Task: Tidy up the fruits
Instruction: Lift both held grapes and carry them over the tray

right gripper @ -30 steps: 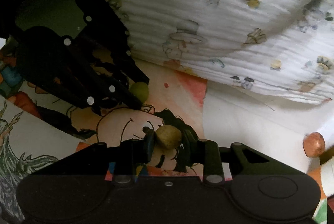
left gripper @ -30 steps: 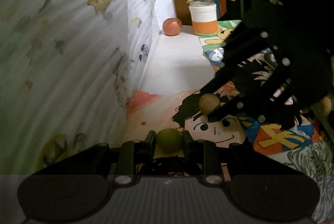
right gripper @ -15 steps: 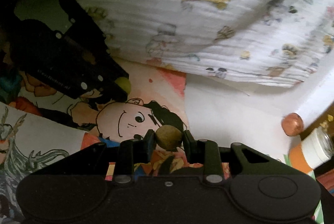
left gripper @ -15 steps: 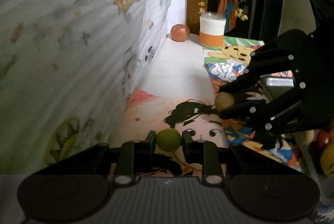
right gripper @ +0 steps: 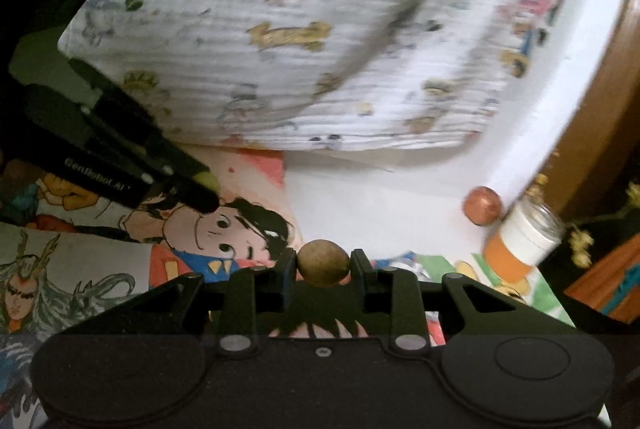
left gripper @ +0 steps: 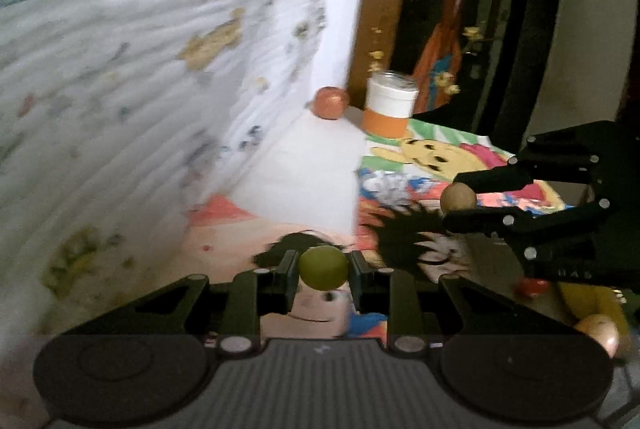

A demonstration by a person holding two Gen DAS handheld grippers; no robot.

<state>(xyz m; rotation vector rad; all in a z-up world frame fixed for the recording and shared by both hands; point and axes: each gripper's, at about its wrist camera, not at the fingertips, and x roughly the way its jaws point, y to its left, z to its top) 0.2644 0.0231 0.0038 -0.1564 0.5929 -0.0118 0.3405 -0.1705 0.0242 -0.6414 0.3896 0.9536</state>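
My left hand-held gripper (left gripper: 324, 269) is pinching a small round green fruit (left gripper: 323, 267) between its pads, and my right hand-held gripper (right gripper: 323, 268) is pinching a brownish oval fruit (right gripper: 322, 267), both held above the cartoon-printed sheets (right gripper: 224, 229) on the white tabletop (left gripper: 304, 189). Ahead of the left hand-held gripper, near a blurred printed cloth (left gripper: 140, 69), sit a reddish fruit (left gripper: 331, 102) and an orange-and-white jar (left gripper: 390, 107). To its lower right I make out yellow (left gripper: 596, 303) and red fruit (left gripper: 532, 287) half hidden behind the right one's black frame; I cannot tell what they lie in.
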